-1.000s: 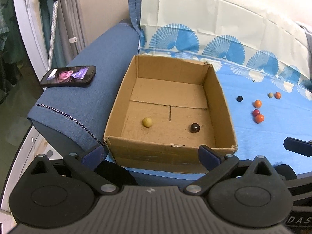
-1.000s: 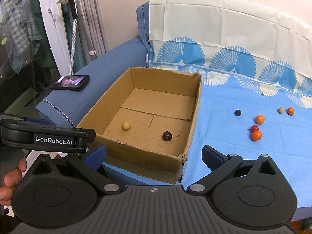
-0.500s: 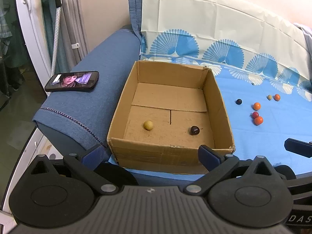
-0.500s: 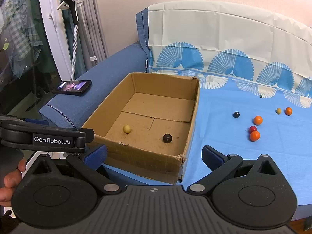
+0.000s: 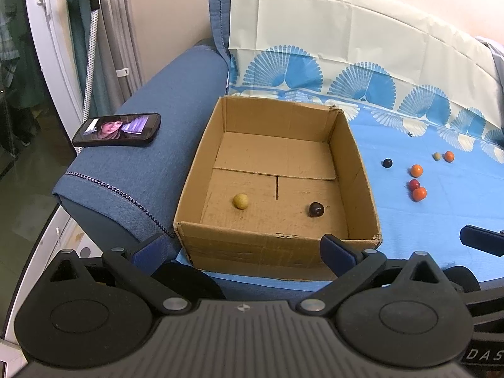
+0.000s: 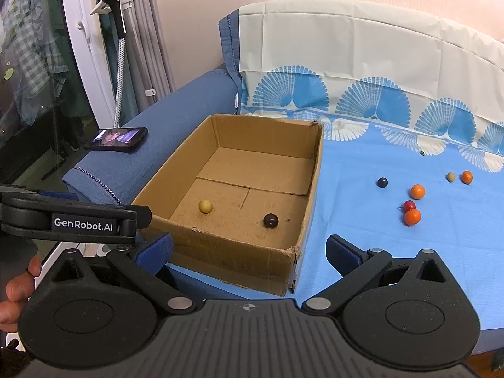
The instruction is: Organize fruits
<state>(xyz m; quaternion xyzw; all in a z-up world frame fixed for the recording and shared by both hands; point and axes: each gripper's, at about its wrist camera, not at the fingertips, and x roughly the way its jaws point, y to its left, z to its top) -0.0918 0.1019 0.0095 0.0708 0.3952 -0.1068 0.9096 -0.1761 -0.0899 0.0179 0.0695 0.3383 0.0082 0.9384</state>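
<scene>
cardboard box (image 5: 277, 242) sat mid-frame on the blue sheet (image 6: 362, 220) with a yellow fruit (image 5: 241, 201) and a dark fruit (image 5: 316, 209) inside. over the last second both views had drawn back and up a little, nothing newly picked, so six loose fruits (image 6: 417, 191) still waited at centre right. left hand-held gripper (image 5: 242, 249) and right hand-held gripper (image 6: 249, 250) both stood open and empty. box rim and sofa arm (image 5: 151, 126) with phone (image 5: 117, 129) bounded the left; open sheet lay to the right.
</scene>
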